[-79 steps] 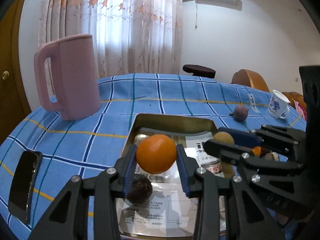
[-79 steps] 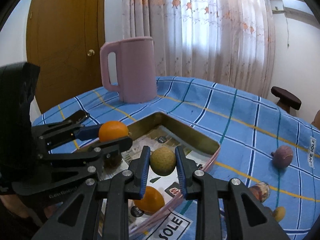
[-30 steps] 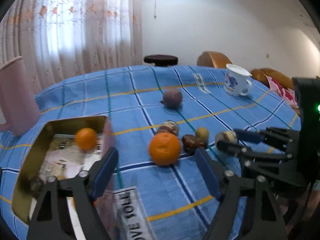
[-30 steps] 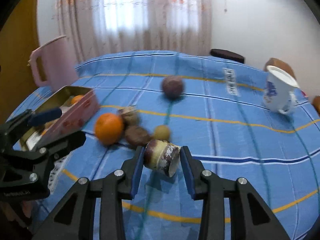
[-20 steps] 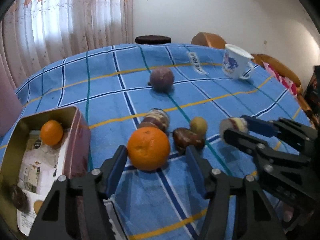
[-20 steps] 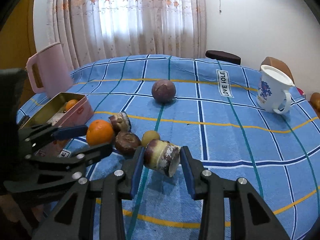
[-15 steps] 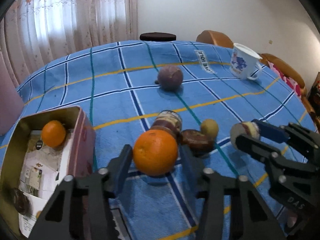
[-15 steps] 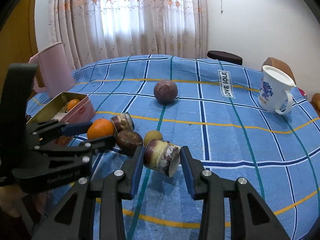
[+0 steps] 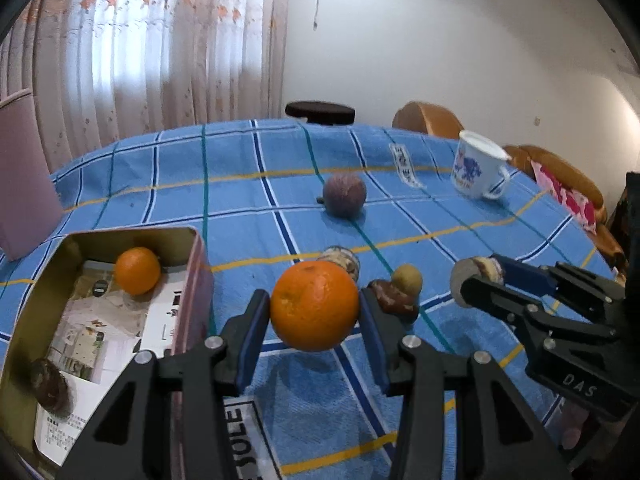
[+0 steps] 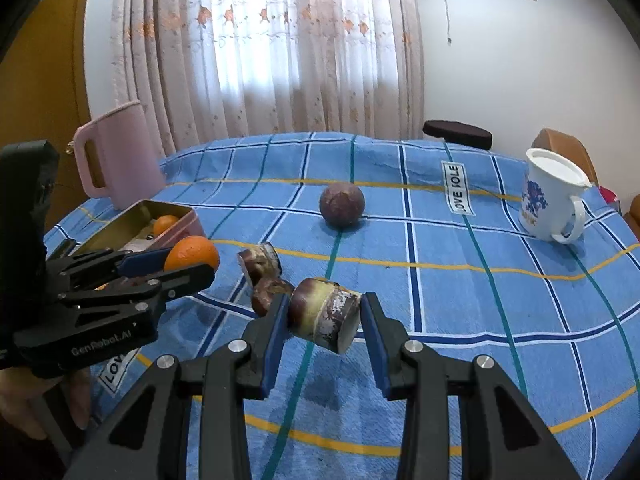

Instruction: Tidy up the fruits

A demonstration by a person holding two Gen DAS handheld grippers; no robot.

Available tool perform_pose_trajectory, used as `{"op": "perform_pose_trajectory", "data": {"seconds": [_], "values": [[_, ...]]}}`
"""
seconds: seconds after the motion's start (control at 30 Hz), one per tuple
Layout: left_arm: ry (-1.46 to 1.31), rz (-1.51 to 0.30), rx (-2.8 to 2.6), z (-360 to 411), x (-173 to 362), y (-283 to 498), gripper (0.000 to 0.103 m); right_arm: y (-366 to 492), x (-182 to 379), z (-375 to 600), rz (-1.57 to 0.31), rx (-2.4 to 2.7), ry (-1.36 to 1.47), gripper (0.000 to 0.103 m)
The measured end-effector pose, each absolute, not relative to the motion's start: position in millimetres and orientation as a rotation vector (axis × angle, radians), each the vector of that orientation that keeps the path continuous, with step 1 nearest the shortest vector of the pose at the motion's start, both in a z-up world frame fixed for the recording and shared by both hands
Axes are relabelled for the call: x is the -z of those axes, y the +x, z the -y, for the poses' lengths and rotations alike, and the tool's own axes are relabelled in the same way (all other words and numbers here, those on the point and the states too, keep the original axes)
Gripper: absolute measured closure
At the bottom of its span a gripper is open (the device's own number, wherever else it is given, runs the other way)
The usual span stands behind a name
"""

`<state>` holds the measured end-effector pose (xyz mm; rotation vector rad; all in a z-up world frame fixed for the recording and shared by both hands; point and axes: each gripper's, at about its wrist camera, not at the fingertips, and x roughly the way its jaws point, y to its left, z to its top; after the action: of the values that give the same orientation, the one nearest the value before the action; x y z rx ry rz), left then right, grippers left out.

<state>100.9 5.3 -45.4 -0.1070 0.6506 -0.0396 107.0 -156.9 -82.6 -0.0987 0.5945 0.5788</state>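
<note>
Round table under a blue plaid tablecloth [image 9: 240, 200], scattered with fruit and vessels.

At the lower left of the left-wrist view a gold-lined pink tin [image 9: 192, 256] sits on the cloth, and a pink pitcher [image 10: 120, 156] stands behind it at the left edge. Near the centre of the frame lies a round purple fruit [image 9: 344, 195]. Just below it a cluster rests on the cloth: a brown-and-cream cut fruit piece [image 10: 261, 261], a dark brown piece [image 9: 394, 302] and a small yellowish fruit [image 9: 407, 278], close together. A white mug with blue print [image 9: 476, 170] stands at the upper right, well apart from the cluster. White labels reading "LOVE SOLE" [image 10: 459, 189] lie flat on the cloth.
</note>
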Motion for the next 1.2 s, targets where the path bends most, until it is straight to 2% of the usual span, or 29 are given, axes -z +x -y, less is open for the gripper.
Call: {"op": "perform_pose_trajectory", "data": {"seconds": [0.5,1.2], "values": [[-0.084,-0.508,0.012,-3.5,31.5,77.9,0.056,93.7,75.3,162.5,-0.513,-0.609,-0.087,0.064],[-0.056,-0.413,-0.019,0.5,24.2,58.5,0.056,79.2,67.5,169.3,-0.411,-0.639,-0.073,0.064]]}}
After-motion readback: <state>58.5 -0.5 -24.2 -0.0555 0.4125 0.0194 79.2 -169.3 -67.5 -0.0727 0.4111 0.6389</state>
